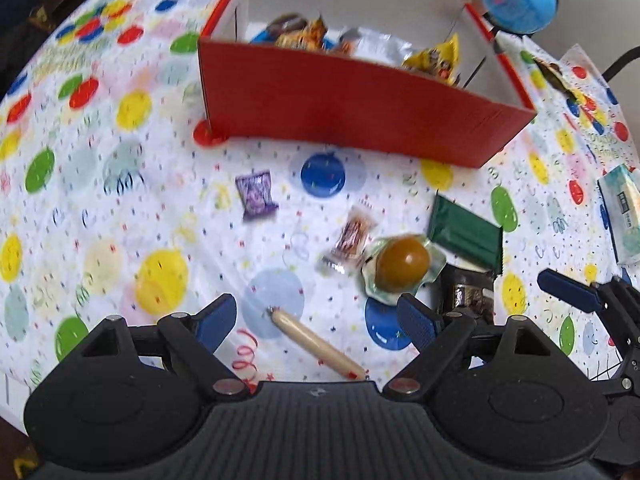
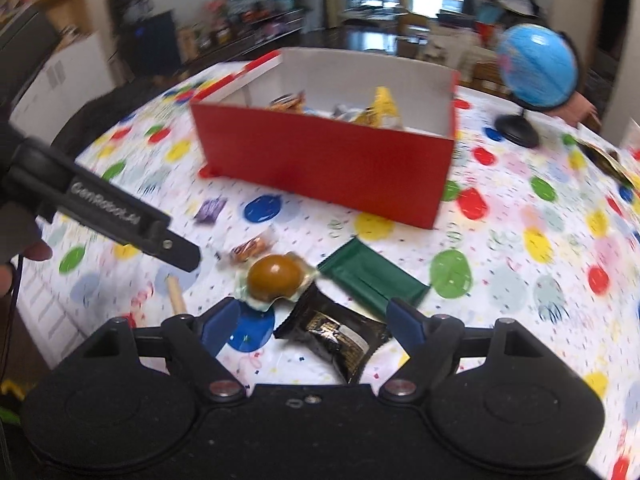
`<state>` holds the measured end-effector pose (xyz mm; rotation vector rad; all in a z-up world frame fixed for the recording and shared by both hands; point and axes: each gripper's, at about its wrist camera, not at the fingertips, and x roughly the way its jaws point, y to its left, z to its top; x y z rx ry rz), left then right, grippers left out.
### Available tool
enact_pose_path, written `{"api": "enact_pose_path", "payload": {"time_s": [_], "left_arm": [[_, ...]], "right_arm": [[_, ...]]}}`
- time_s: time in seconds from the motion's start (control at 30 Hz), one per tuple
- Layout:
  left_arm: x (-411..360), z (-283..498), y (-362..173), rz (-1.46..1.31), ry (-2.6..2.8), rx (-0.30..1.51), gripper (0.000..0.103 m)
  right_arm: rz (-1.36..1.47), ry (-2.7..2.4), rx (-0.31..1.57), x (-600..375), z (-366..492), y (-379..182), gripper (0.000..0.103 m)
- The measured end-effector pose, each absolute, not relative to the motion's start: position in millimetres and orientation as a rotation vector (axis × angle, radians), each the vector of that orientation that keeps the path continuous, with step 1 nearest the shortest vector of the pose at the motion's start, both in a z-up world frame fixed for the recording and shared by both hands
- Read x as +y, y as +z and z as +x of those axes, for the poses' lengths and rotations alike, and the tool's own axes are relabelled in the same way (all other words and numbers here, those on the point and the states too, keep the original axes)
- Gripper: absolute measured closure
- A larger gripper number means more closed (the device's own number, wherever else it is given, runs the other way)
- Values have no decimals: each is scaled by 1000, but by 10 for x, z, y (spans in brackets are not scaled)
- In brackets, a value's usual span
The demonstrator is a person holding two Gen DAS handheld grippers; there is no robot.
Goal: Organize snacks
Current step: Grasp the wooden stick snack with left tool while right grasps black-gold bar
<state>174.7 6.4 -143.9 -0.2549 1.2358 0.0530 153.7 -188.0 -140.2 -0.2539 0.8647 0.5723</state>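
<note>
A red cardboard box [image 1: 352, 116] with several snack packs inside stands at the back of the table; it also shows in the right wrist view [image 2: 320, 168]. Loose snacks lie in front of it: a purple packet [image 1: 256, 196], a clear-wrapped candy [image 1: 350, 240], a brown jelly cup [image 1: 402, 264], a green packet [image 1: 466, 232], a black packet [image 2: 336, 336] and a beige sausage stick [image 1: 316, 342]. My left gripper [image 1: 320, 320] is open and empty above the sausage stick. My right gripper [image 2: 312, 320] is open and empty, with the black packet between its fingers.
A blue globe [image 2: 538, 72] on a black stand is at the back right. A tissue pack [image 1: 622, 216] lies at the right edge. A dark wrapper [image 2: 604, 160] lies at far right. The tablecloth [image 1: 120, 200] has coloured balloon prints.
</note>
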Motion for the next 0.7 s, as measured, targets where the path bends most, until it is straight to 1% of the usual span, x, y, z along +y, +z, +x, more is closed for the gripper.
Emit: {"api": "enact_pose_path", "payload": {"time_s": [0.13,0.2,0.27,0.5,0.7], "left_arm": [[72,1761,-1571,-291,67,1276,15],[74,1762,-1626,-308,74,1288,16],[69,1758,-1668,-318,75,1296,16],[61,1767,-1795,-328,80,1341,16],[59,1764,-1889,-348,76,1385,16]], "right_arm": [[-358,626,882,-1778,1607,-1473,30],[-409,642,888,-1731,1645,-1517,30],[-434,659,903,-1704,1699,-1564,33],[-480,673,947,-1654,1866,-1687,38],[-484,720,983,-1639,1919,-1753,38]]}}
